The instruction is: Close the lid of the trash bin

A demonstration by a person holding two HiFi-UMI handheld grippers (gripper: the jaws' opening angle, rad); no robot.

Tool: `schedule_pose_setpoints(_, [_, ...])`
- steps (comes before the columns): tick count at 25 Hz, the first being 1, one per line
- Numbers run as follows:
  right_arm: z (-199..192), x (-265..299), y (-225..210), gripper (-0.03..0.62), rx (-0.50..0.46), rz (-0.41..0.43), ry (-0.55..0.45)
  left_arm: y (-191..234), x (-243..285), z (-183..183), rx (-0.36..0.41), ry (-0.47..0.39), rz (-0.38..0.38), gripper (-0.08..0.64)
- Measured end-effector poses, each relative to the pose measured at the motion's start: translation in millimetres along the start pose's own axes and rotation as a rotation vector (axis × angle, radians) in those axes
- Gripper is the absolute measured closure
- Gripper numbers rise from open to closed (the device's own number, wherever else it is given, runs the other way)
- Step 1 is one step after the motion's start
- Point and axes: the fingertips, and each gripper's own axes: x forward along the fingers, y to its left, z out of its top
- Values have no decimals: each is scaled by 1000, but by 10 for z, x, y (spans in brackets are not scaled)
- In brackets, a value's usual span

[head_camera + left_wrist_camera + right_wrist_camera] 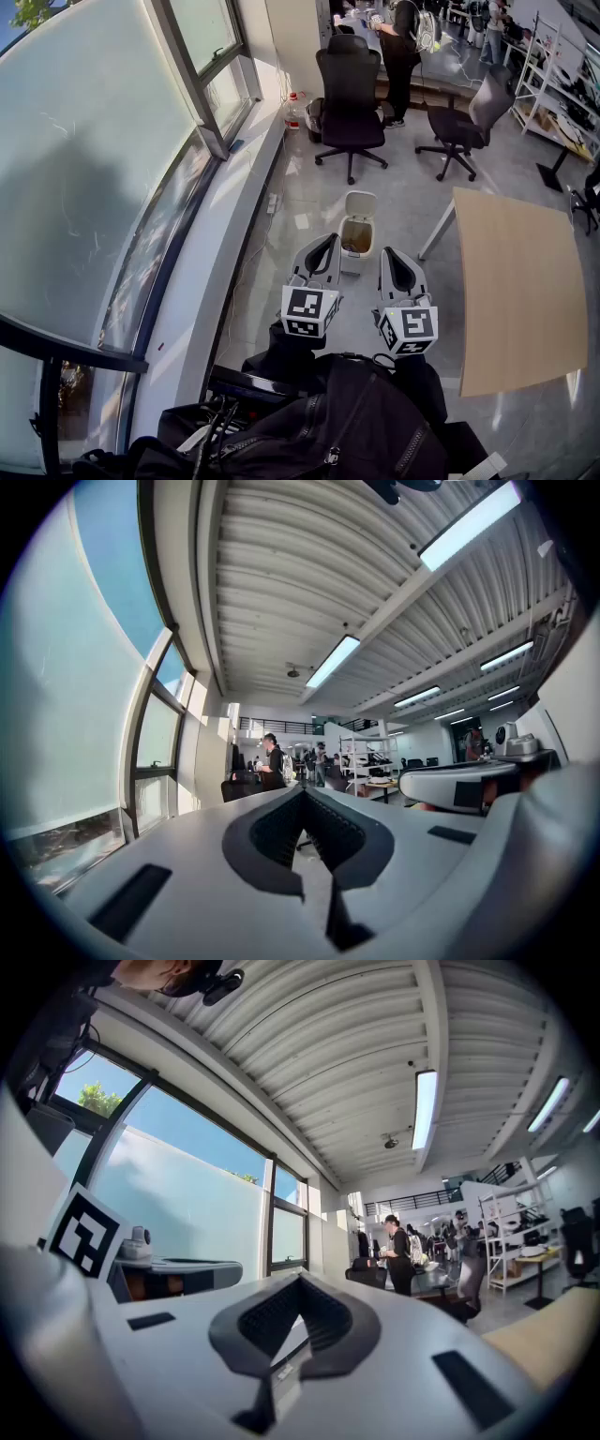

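Observation:
A small white trash bin (356,246) stands on the grey floor, its lid (361,203) tipped up and open at the far side, with brownish contents showing inside. My left gripper (332,240) hovers just left of the bin and my right gripper (384,253) just right of it, both nearer to me than the bin and touching nothing. Both are shut and empty. The left gripper view shows its own jaws (302,791) meeting at the tips, aimed at the far office, not the bin. The right gripper (300,1281) looks the same way.
A wooden table (520,281) fills the right side. Two black office chairs (350,94) (464,127) stand beyond the bin, and a person (401,56) stands further back. A curved window wall (112,187) and its ledge run along the left. A power strip (272,202) lies by the wall.

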Motion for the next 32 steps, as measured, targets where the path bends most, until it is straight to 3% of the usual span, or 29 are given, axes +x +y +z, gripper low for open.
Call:
schedule_pose_setpoints(15, [-61, -21, -29, 588, 13, 3, 16, -12, 7, -48, -5, 16, 9, 558])
schedule_pose_setpoints(32, [-447, -199, -295, 588, 81, 66, 113, -370, 69, -341, -10, 88, 51, 558])
